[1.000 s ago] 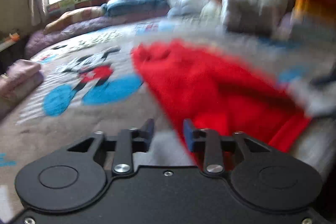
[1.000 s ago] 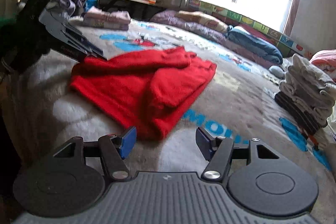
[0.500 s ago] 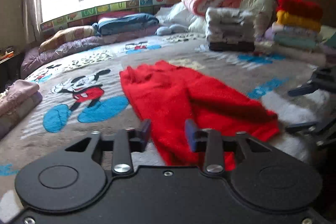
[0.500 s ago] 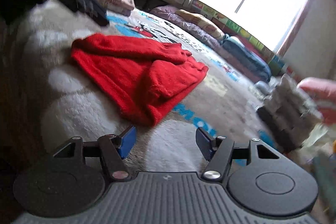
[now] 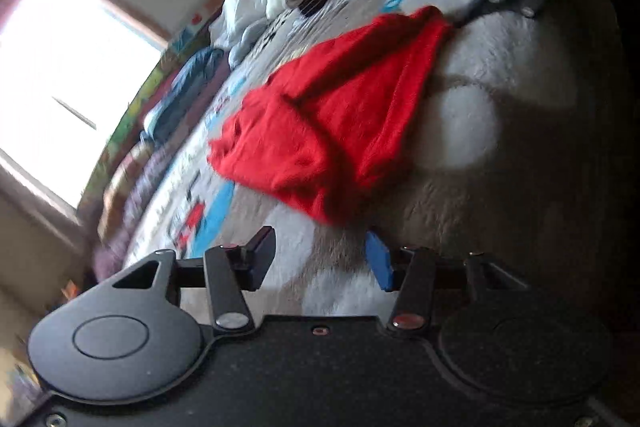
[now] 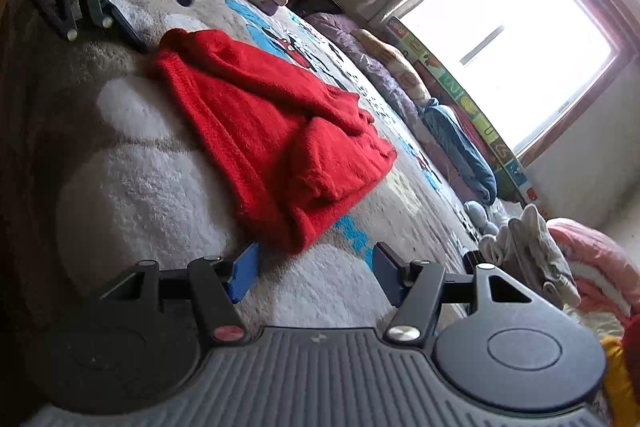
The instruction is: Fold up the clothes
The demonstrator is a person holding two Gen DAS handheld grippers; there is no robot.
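A: What's on my feeds, biggest first?

B: The bed (image 6: 168, 195), covered by a plush cartoon-print blanket (image 5: 460, 131), fills both views. Both cameras are rolled hard, so the horizon runs diagonal.

A: Window?

B: Bright window (image 6: 508, 39) past the far side of the bed, blown out. A row of pillows (image 6: 452, 143) lies along that edge.

A: The garment?

B: Red sweater (image 6: 276, 139) lies on the blanket in the middle of the bed, partly folded, with one thick fold lapped over the body. In the left view it's the same red sweater (image 5: 336, 123), just beyond my fingertips.

A: Anything else?

B: A stack of folded clothes (image 6: 528, 251) at the right edge of the right view, well apart from the sweater.

A: Jaws?

B: Left gripper (image 5: 320, 259): jaws spread, nothing between them, hovering over blanket just short of the sweater's near edge. Right gripper (image 6: 314, 271): jaws also spread and empty, with the sweater's near corner just ahead of the left pad. I can't tell if either one touches the fabric.
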